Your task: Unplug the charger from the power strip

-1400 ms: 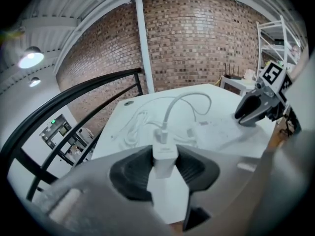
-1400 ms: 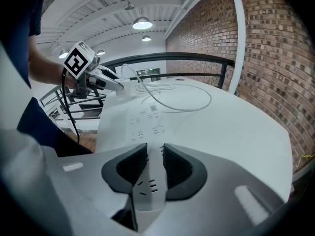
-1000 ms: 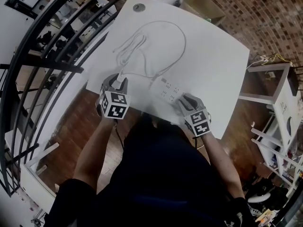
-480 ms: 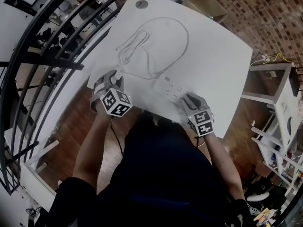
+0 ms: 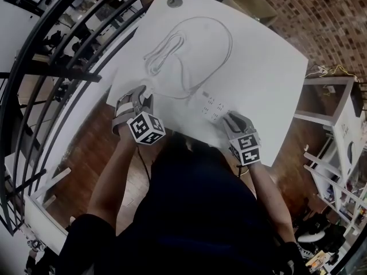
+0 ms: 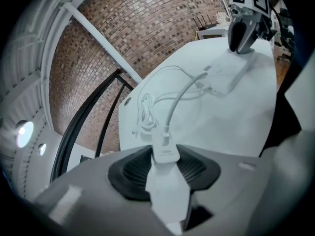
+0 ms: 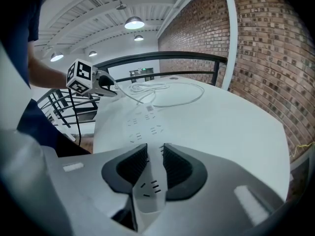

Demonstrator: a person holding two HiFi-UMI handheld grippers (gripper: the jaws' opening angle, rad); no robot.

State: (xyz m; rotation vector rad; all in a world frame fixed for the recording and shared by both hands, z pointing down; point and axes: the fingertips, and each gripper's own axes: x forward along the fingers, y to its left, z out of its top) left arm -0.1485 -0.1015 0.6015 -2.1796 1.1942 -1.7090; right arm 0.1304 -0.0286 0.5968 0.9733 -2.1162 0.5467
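The white charger (image 6: 166, 176) sits between the pads of my left gripper (image 6: 165, 154), clear of the power strip. These jaws are opening, and the pads still touch its sides. Its white cable (image 6: 177, 102) runs from the charger toward a loose coil (image 5: 166, 53) on the white table (image 5: 258, 56). The white power strip (image 5: 213, 109) lies flat near the table's front edge. My right gripper (image 7: 155, 156) is shut on the strip's near end (image 7: 147, 181). In the head view the left gripper (image 5: 137, 96) is at the table's left front edge and the right gripper (image 5: 229, 119) at the strip.
A black curved railing (image 5: 69, 44) runs along the table's left side. A small round disc (image 5: 174, 2) lies at the far corner. A cardboard box (image 5: 246, 7) stands beyond the table, and a white side table (image 5: 327, 96) stands to the right over brick paving.
My left gripper has rolled about its own axis with the charger in it, so its marker cube faces another way. The right gripper has stayed on the power strip.
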